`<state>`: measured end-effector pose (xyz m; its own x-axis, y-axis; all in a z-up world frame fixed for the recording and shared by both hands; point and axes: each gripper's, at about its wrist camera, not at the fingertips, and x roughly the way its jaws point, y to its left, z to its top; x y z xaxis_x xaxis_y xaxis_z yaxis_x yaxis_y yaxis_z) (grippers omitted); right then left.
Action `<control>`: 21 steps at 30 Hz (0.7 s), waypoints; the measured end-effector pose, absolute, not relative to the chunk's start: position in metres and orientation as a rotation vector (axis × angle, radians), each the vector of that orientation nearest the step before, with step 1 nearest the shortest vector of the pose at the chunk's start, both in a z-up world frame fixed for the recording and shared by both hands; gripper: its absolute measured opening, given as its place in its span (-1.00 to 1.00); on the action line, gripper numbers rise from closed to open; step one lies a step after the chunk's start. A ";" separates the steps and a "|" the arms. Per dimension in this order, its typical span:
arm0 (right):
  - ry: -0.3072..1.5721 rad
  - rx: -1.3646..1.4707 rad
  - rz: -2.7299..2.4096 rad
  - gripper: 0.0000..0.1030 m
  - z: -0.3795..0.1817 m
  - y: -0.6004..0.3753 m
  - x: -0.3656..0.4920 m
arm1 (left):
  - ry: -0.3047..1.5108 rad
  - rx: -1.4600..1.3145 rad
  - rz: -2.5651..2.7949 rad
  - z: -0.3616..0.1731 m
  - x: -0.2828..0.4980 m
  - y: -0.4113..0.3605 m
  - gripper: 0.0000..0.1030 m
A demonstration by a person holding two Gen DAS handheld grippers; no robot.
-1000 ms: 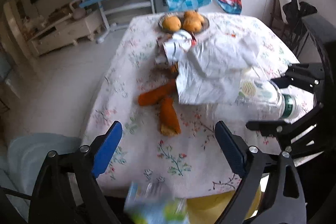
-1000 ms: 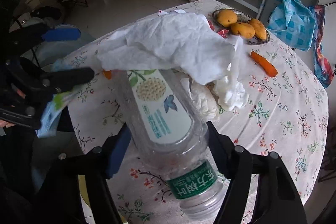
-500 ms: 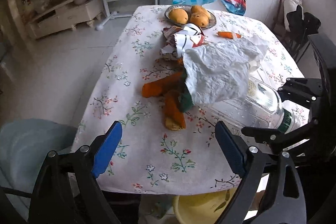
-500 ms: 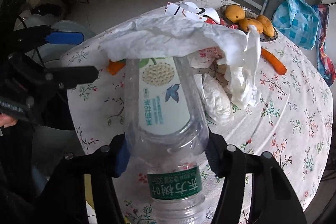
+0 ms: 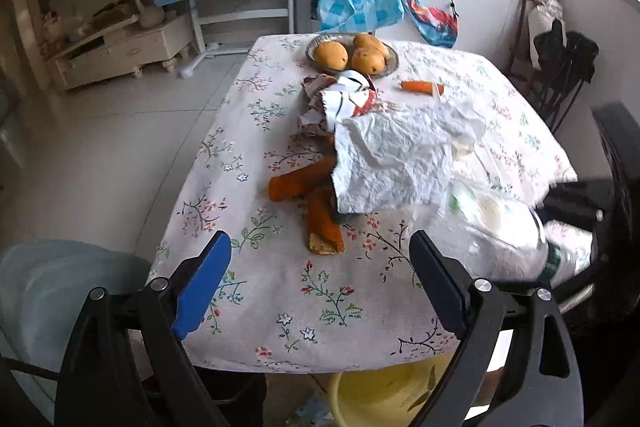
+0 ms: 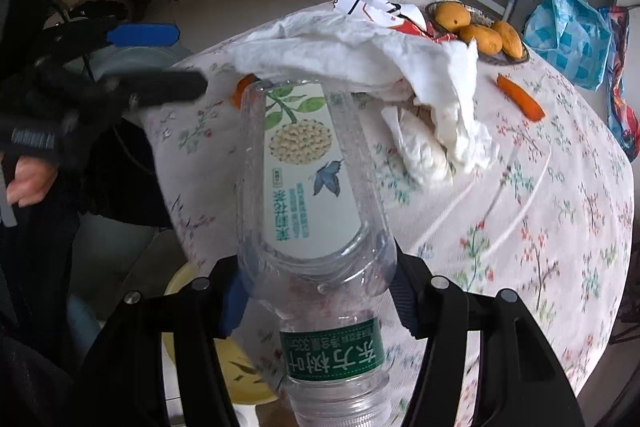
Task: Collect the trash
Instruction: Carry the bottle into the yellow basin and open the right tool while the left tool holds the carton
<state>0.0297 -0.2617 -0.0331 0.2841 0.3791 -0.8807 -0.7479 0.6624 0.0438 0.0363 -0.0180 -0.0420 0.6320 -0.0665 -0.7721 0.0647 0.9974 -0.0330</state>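
Right gripper (image 6: 316,291) has just closed its fingers on the empty bottle (image 6: 308,187), lower centre, tissue (image 6: 360,55) draped over it. Left gripper (image 5: 320,279) hangs open and empty over the table (image 5: 248,303) edge, yellow bin (image 5: 384,399) below for the drop.

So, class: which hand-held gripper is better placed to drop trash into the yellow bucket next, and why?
Right. The right hand-held gripper already clamps the clear plastic bottle near the table edge above the yellow bucket; the left hand-held gripper is open and empty.
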 end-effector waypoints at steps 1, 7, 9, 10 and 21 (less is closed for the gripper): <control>1.025 -0.410 0.796 0.13 -0.031 -0.263 0.022 | 0.881 -0.021 -0.074 -0.041 0.035 -0.015 0.69; 1.035 -0.403 0.905 0.13 -0.027 -0.261 -0.042 | 0.875 -0.067 -0.057 -0.037 0.031 -0.005 0.69; 1.059 -0.422 0.931 0.13 -0.033 -0.257 -0.062 | 0.876 -0.066 -0.058 -0.037 0.030 -0.006 0.69; 1.070 -0.434 0.939 0.13 -0.037 -0.255 -0.070 | 0.878 -0.059 -0.059 -0.038 0.030 -0.007 0.69; 1.163 -0.609 0.899 0.15 -0.086 -0.219 -0.082 | 0.890 -0.058 -0.060 -0.038 0.021 -0.004 0.70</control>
